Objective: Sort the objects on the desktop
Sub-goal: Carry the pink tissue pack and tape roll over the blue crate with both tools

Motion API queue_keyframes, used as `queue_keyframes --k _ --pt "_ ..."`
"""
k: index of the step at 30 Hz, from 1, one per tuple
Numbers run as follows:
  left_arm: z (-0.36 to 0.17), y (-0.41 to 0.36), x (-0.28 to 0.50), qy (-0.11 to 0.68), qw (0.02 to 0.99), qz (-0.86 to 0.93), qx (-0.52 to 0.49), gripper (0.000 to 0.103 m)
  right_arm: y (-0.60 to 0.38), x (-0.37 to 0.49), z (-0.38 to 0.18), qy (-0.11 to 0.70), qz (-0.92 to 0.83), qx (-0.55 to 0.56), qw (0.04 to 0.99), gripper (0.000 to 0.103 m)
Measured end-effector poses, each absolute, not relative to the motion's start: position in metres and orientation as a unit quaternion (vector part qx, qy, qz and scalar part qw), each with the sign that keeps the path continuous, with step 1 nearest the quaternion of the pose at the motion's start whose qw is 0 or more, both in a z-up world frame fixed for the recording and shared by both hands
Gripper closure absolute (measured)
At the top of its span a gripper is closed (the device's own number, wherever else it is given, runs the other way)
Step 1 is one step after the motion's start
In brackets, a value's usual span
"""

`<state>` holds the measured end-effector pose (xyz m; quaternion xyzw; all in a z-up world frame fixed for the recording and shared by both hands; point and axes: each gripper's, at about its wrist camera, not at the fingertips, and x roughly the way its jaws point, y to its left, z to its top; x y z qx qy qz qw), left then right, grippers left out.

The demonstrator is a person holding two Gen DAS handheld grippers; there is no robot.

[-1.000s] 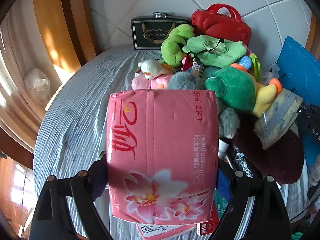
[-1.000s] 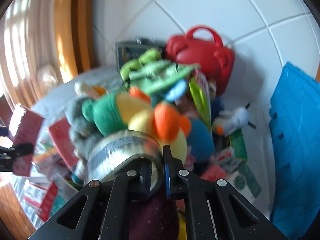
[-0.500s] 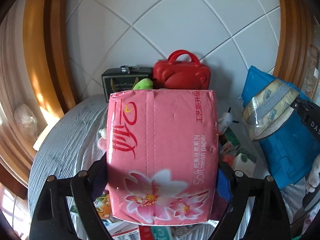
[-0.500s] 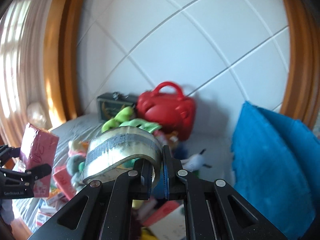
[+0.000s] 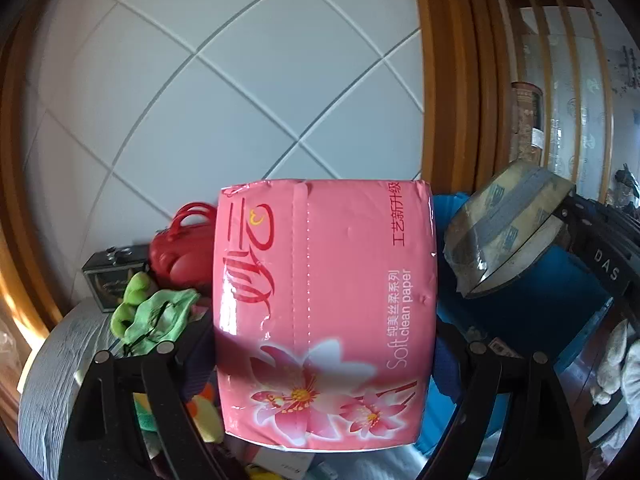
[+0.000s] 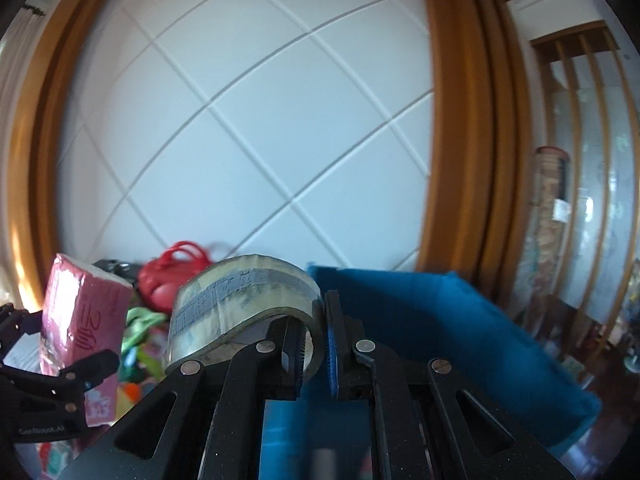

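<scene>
A: Tissue pack (image 5: 324, 312) location and grip?

B: Held off the table, clamped between the left gripper (image 5: 320, 354) fingers; it hides most of the clutter behind.

A: Blue bin (image 6: 440, 328) contents?

B: Cannot tell; its interior is not visible.

A: Tape roll (image 6: 244, 308)?

B: Right gripper (image 6: 316, 344) fingers are closed on its rim, in front of the bin. Red case (image 5: 180, 252) is partly hidden.

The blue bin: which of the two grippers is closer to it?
Right. The right gripper, clamping the tape roll, is right over the blue bin; the left gripper, holding the tissue pack, is farther left.
</scene>
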<state>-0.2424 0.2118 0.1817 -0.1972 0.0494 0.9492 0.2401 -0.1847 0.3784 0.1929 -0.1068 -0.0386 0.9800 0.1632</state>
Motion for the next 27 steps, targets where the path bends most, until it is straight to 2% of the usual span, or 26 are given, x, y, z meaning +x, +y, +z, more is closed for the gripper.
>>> queue_keyframes --k 7,14,23,25,27 --pt "0.203 0.333 -0.223 0.071 0.282 0.939 -0.181 0.015 0.488 -0.173 0.195 -0.048 0.965 -0.122 0.226 0.094" --pt "0.172 0.425 -0.241 0.109 0.302 0.906 -0.275 0.015 0.564 -0.175 0.158 -0.041 0.946 -0.216 0.24 0.093" --pt "0.125 0.468 -0.262 0.14 0.283 0.848 -0.426 0.015 0.603 -0.188 0.109 -0.056 0.911 -0.348 0.214 0.092" --pt "0.117 0.476 -0.262 0.147 0.281 0.832 -0.456 0.015 0.614 -0.191 0.101 -0.057 0.906 -0.365 0.205 0.088" --pt "0.112 0.483 -0.263 0.154 0.283 0.817 -0.478 0.015 0.618 -0.192 0.094 -0.066 0.902 -0.376 0.202 0.08"
